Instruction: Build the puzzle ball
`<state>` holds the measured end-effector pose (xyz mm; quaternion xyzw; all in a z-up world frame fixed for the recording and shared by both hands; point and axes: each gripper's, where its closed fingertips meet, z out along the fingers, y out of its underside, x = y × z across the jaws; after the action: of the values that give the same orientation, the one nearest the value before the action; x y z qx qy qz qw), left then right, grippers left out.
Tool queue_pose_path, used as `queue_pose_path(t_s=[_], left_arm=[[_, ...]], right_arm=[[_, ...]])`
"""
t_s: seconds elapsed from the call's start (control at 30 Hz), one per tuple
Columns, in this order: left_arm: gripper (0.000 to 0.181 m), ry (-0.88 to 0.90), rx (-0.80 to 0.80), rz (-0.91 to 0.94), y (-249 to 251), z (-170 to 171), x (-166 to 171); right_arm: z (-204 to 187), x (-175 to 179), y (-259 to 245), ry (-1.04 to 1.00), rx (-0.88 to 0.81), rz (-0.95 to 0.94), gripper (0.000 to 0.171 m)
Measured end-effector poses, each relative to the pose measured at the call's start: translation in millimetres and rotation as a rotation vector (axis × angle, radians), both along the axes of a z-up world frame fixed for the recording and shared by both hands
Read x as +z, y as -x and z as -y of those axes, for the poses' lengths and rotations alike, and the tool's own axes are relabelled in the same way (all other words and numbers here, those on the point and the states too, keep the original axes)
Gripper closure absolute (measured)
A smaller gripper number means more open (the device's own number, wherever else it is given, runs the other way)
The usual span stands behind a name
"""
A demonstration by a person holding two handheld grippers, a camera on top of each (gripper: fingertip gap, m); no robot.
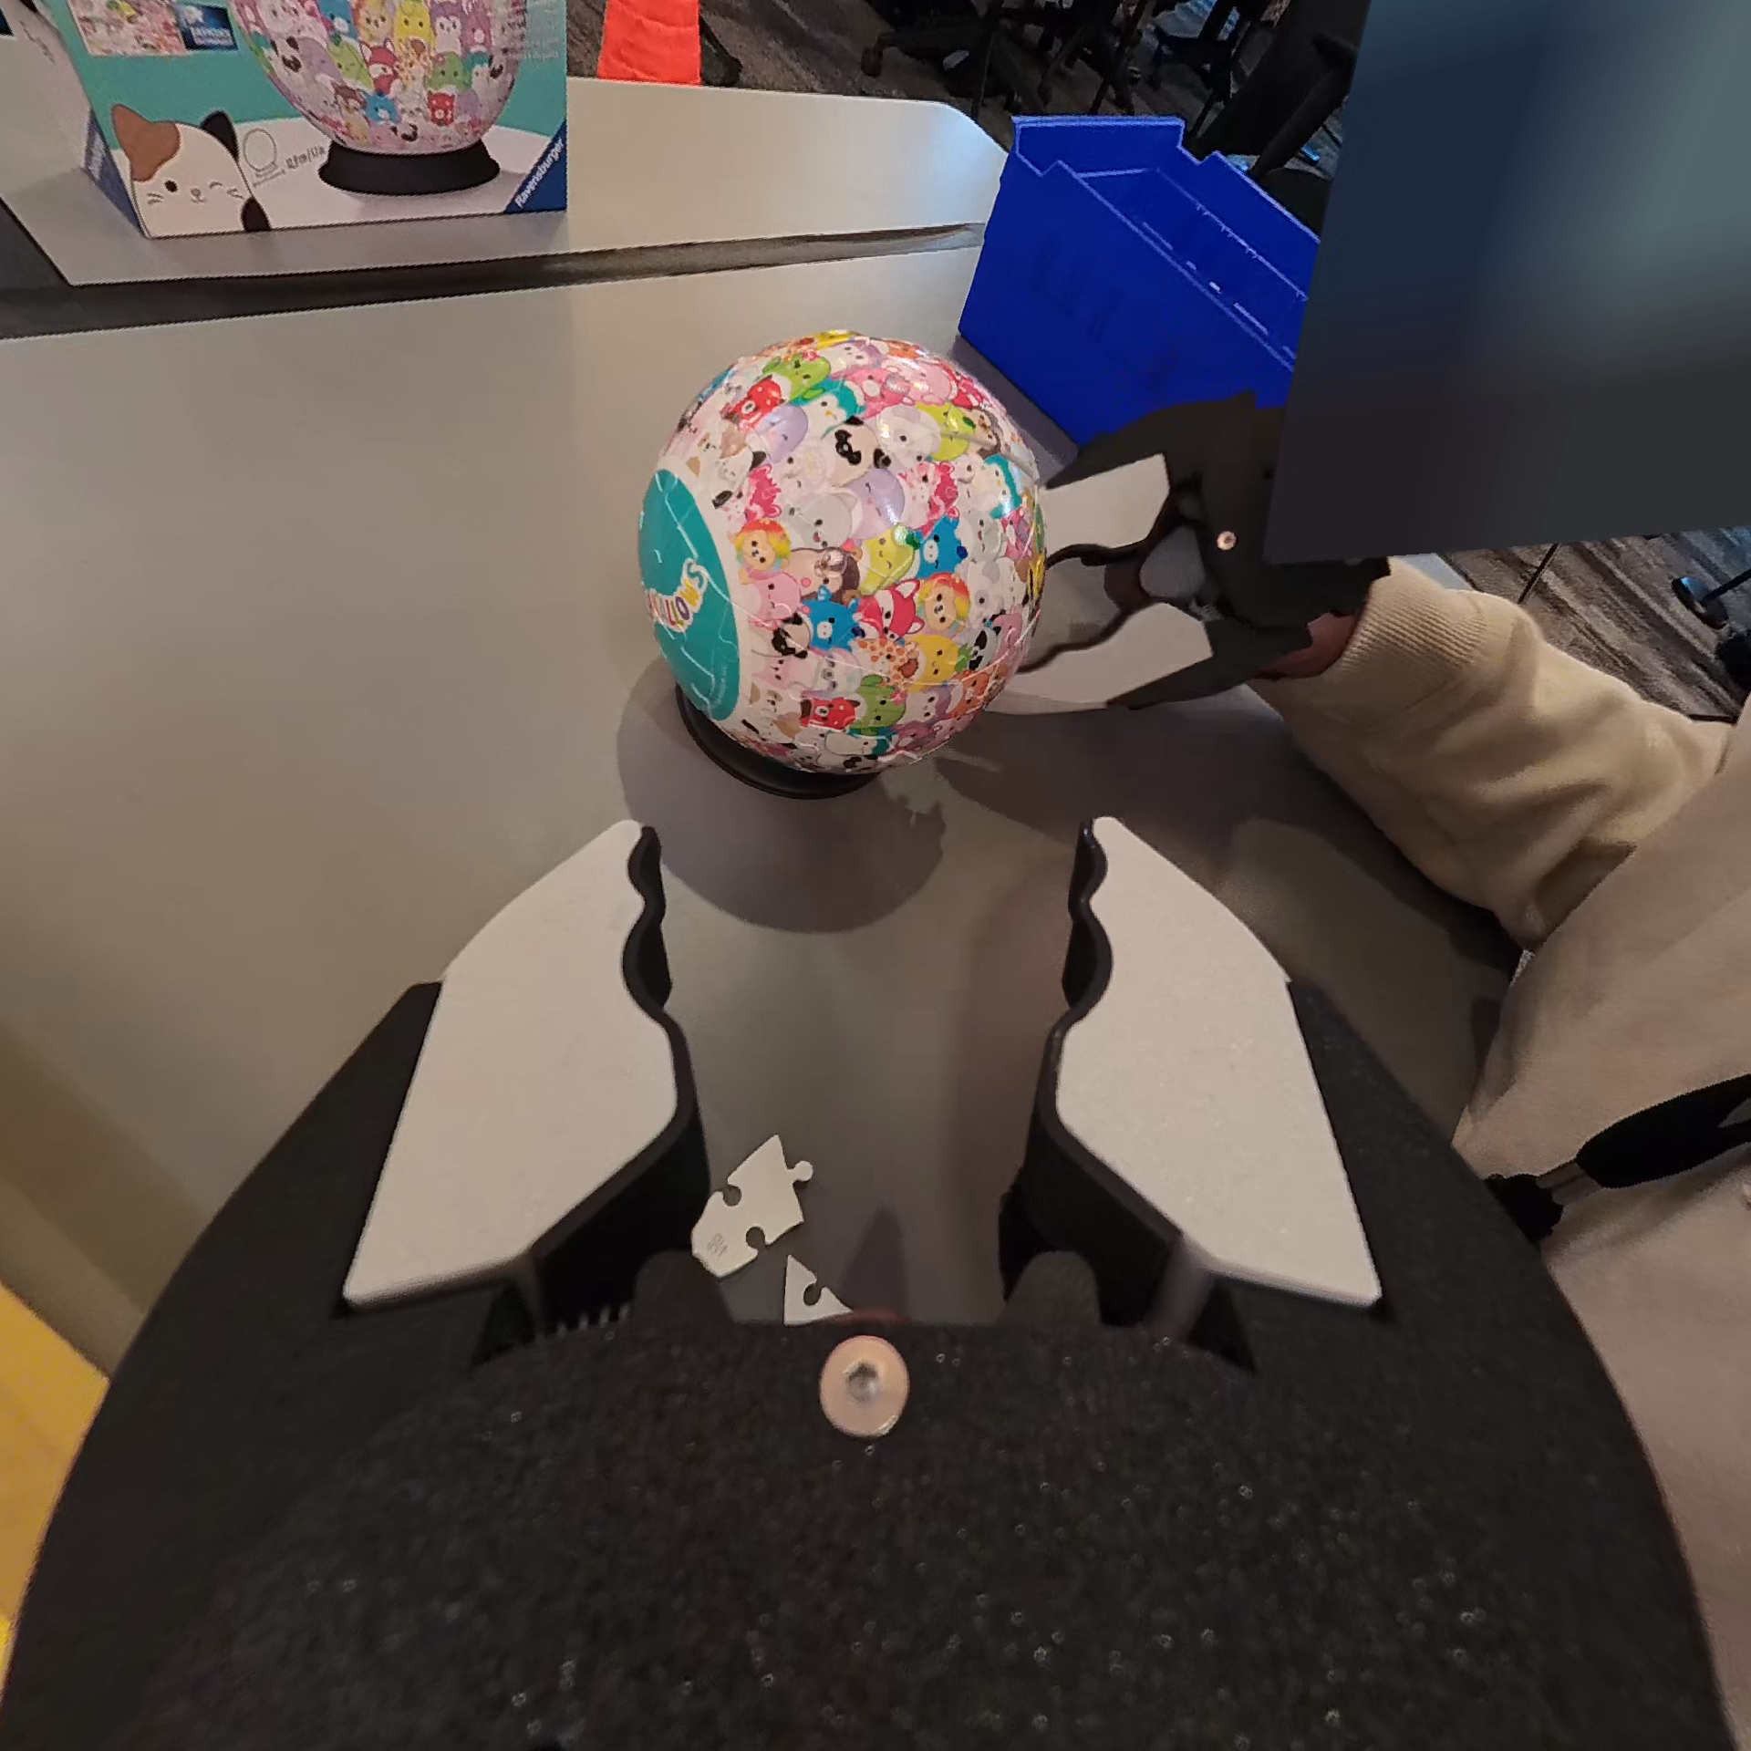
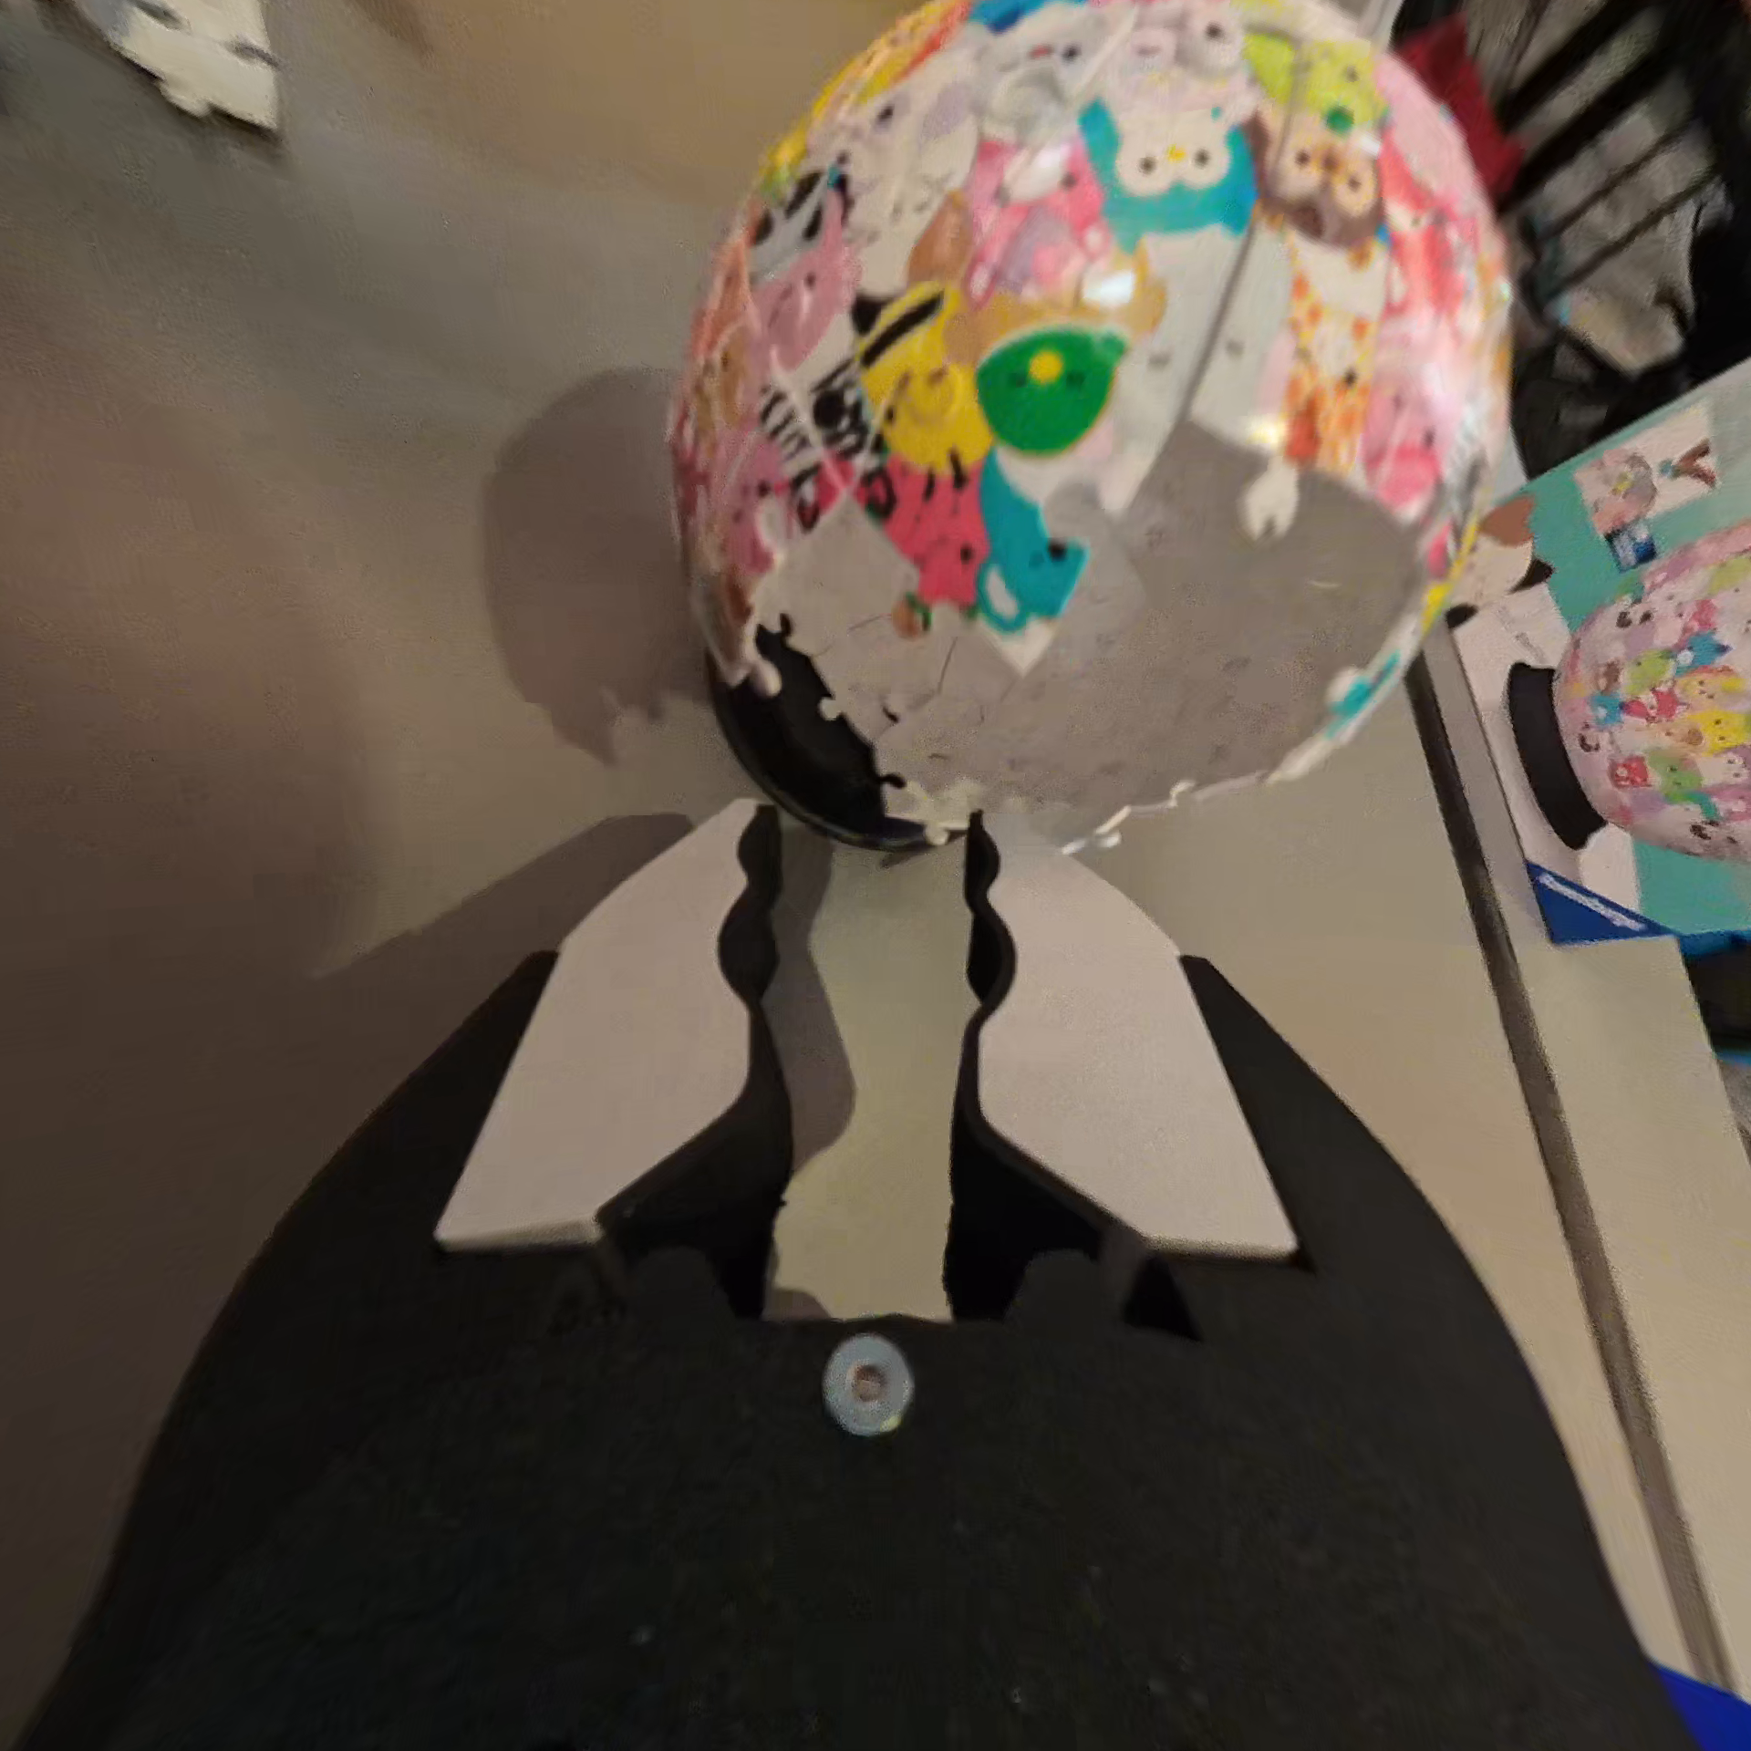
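Ball (image 1: 843,559) sits on a black stand (image 1: 758,758) on the table (image 1: 284,616), straight ahead of the left gripper (image 1: 867,843) and well clear of its tips. That gripper has its jaws spread wide and holds nothing; two loose pieces (image 1: 753,1203) lie face-down on the table between its fingers, close to its base. The right gripper (image 2: 867,824) is beside the ball on the far side from the left one, its jaws parted by a narrow gap and nothing visible between them; its tips are just at the ragged lower edge of the ball, where a large hole (image 2: 1232,616) shows the grey inside of the shell. So the ball looks mostly built, with this gap left to fill. The step in hand seems to be steadying the ball while a piece is fetched. To do it well, the right gripper should bear only lightly near the open rim, since the edge pieces look easy to pop loose, and the left should close on one piece by its edge, not both at once, lifting it flat. The box (image 1: 313,114) stands far ahead to the left, a blue bin (image 1: 1137,284) ahead to the right.
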<state>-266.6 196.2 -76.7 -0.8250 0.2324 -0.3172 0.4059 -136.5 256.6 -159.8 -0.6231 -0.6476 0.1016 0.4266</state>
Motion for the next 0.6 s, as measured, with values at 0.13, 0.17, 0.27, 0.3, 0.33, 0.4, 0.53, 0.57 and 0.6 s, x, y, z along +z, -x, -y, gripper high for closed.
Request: queue_pose_path(t_s=[0.13, 0.17, 0.27, 0.3, 0.33, 0.4, 0.53, 0.57, 0.6], left_arm=[[0.100, -0.006, -0.002, 0.002, 0.2, 1.6, 3.5], [0.100, -0.006, -0.004, 0.009, -0.8, 2.5, 5.1], [0.100, -0.013, -0.017, 0.029, -6.9, 7.5, 11.7], [0.100, -0.019, -0.027, 0.028, -10.5, 10.5, 13.6], [0.100, -0.024, -0.041, 0.021, -15.2, 14.4, 14.4], [0.100, -0.032, -0.073, -0.028, -26.2, 23.6, 10.4], [0.100, -0.072, -0.128, -0.046, -53.9, 50.5, 12.4], [0.100, -0.061, -0.137, -0.023, -60.4, 59.2, 12.8], [0.100, -0.052, -0.142, -0.002, -65.6, 67.9, 13.3]], right_arm=[[13.8, 13.7, -5.1, 0.112, 0.047, -0.249, 0.115], [19.1, 16.7, -5.3, 0.194, 0.044, -0.318, 0.109], [22.0, 23.5, -12.8, 0.357, -0.062, -0.419, 0.111], [22.7, 26.2, -15.8, 0.369, -0.090, -0.445, 0.111], [23.7, 27.4, -19.0, 0.371, -0.115, -0.450, 0.105], [25.6, 23.4, -24.6, 0.353, -0.153, -0.411, 0.084], [49.4, 3.9, -30.3, 0.189, 0.031, -0.162, 0.084], [53.6, 7.6, -27.8, 0.141, 0.096, -0.164, 0.084], [55.0, 9.0, -27.4, 0.097, 0.152, -0.133, 0.086]])
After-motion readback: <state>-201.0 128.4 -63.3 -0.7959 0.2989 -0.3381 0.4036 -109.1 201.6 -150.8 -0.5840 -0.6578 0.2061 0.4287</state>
